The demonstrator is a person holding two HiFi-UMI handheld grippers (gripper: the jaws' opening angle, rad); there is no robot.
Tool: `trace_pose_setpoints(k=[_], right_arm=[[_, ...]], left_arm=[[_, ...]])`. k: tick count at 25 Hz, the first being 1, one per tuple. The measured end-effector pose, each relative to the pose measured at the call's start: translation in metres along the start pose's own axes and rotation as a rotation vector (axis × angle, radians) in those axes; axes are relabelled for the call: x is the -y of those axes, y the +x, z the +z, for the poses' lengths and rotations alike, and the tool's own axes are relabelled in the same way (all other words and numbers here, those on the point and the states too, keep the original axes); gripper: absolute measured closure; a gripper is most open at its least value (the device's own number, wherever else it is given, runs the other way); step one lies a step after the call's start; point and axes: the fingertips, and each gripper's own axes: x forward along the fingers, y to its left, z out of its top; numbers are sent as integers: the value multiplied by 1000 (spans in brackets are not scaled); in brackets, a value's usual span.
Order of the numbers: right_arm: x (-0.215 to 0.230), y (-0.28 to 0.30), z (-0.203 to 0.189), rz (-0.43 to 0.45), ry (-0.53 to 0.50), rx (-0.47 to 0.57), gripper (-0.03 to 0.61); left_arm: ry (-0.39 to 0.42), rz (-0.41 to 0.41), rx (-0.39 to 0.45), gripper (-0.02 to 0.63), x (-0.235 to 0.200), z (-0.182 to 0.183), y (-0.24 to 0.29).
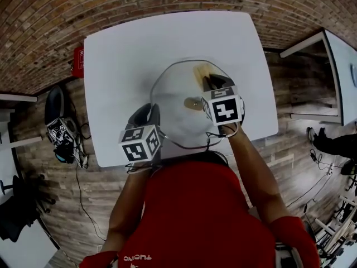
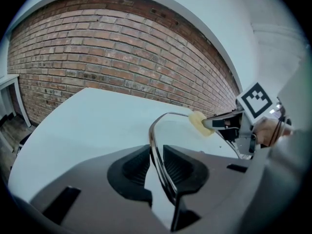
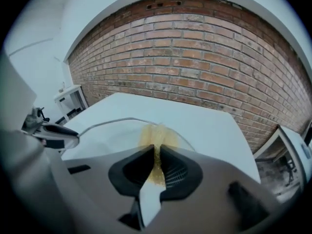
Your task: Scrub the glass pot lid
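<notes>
The round glass pot lid [image 1: 175, 119] lies in the middle of the white table [image 1: 122, 54], its knob [image 1: 193, 103] facing up. My left gripper [image 1: 149, 115] is shut on the lid's near left rim, and that metal rim [image 2: 157, 130] runs between its jaws in the left gripper view. My right gripper [image 1: 211, 84] is shut on a yellow sponge [image 1: 202, 72] that rests on the lid's far right part. In the right gripper view the sponge [image 3: 156, 138] is pinched thin between the jaws and spreads over the glass [image 3: 117, 130]. The left gripper view shows the sponge [image 2: 197, 122] at the far rim.
A red object [image 1: 77, 60] sits beside the table's far left edge. A brick wall [image 3: 204, 57] stands beyond the table. Cables and marker-cube gear [image 1: 61, 135] lie on the wooden floor at left. White furniture [image 1: 334, 66] stands at right.
</notes>
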Motion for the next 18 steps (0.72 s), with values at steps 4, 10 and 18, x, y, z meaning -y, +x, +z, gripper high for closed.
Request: trace_pose_setpoints(k=[4,10,18], right_arm=[[-65,-16,2,149,22,18,526],[-138,-15,-4,271,-61,-10,525],[-152,-8,-17,273,-110,-37,525]], left_arm=[[-14,0,4,522,0,-1,-1],[-20,-3,3,522,-1,-3,-3],[-31,4,-3,522,-1,-6,-4]])
